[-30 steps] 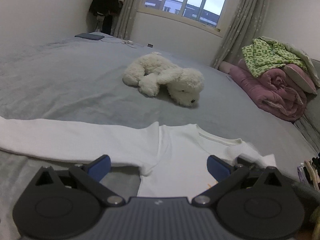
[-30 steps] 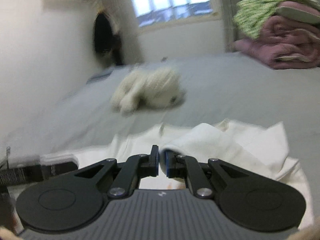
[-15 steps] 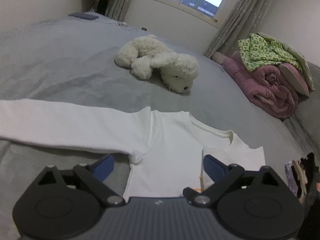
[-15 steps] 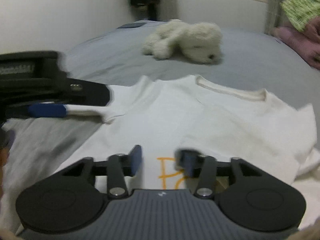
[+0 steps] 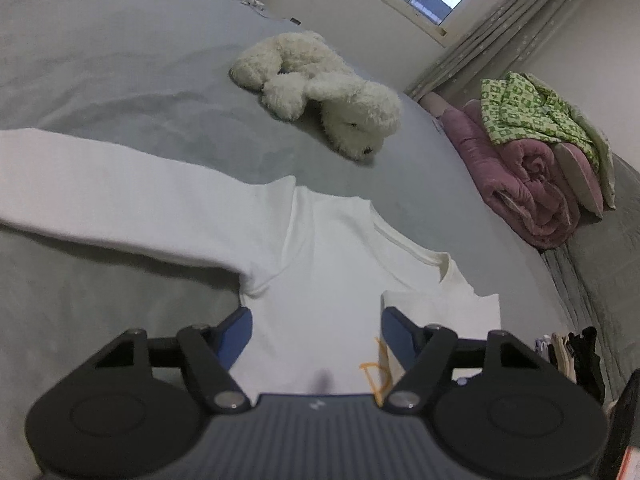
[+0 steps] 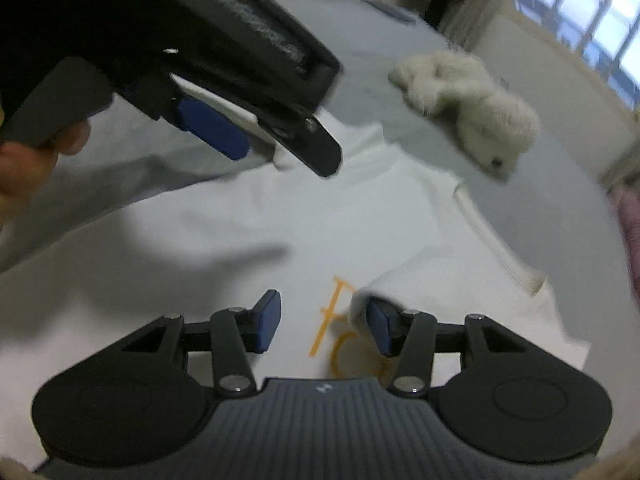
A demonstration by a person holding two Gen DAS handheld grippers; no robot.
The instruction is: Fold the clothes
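Note:
A white long-sleeved shirt (image 5: 320,264) with orange lettering (image 6: 332,320) lies flat on the grey bed. Its left sleeve (image 5: 100,184) stretches out to the left; its right sleeve (image 6: 460,292) is folded in over the chest. My left gripper (image 5: 316,332) is open and empty, just above the shirt's chest. It also shows from the side in the right wrist view (image 6: 256,136). My right gripper (image 6: 322,322) is open over the lettering, its right finger beside the folded sleeve's cuff.
A white plush dog (image 5: 320,92) lies on the grey bed (image 5: 100,60) beyond the shirt. A rolled pink duvet (image 5: 532,188) with a green patterned garment (image 5: 528,112) sits at the right. A dark clothes pile (image 5: 568,352) is at the right edge.
My right gripper has opened and let go of the right sleeve, which now lies folded over the chest. My left gripper moved forward over the shirt.

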